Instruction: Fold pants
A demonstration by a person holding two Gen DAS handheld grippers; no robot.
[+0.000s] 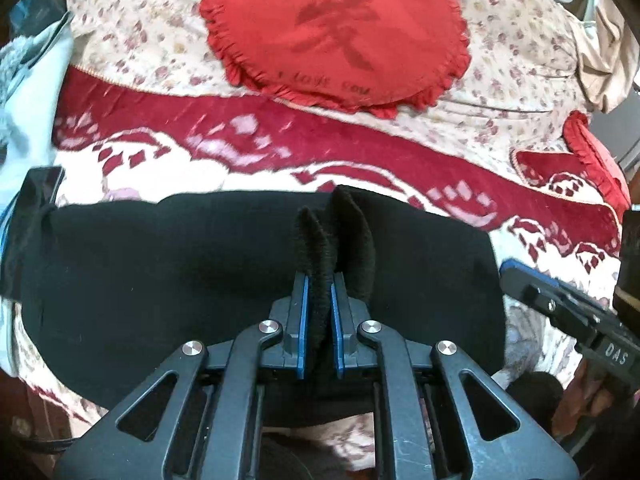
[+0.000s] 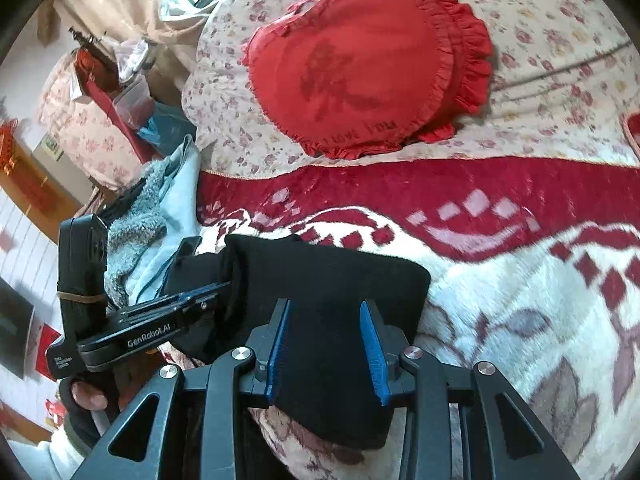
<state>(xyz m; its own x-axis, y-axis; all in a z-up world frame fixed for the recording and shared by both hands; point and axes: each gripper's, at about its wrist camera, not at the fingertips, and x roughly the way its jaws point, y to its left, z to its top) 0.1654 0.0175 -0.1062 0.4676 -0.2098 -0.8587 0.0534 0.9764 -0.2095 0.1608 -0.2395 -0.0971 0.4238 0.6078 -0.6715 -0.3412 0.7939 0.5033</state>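
The black pants [image 1: 200, 280] are found lying on the bed's blanket [image 1: 560, 248], a ridge pinched in the closed left gripper [image 1: 319, 280]; the right gripper [image 2: 326, 344], straddling cloth half-open, should be closed before lifting evenly.

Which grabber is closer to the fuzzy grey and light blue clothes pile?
Left. The left gripper, pinching the black pants, sits right beside the grey and light blue clothes pile. The right gripper straddles the pants' other end, farther away.
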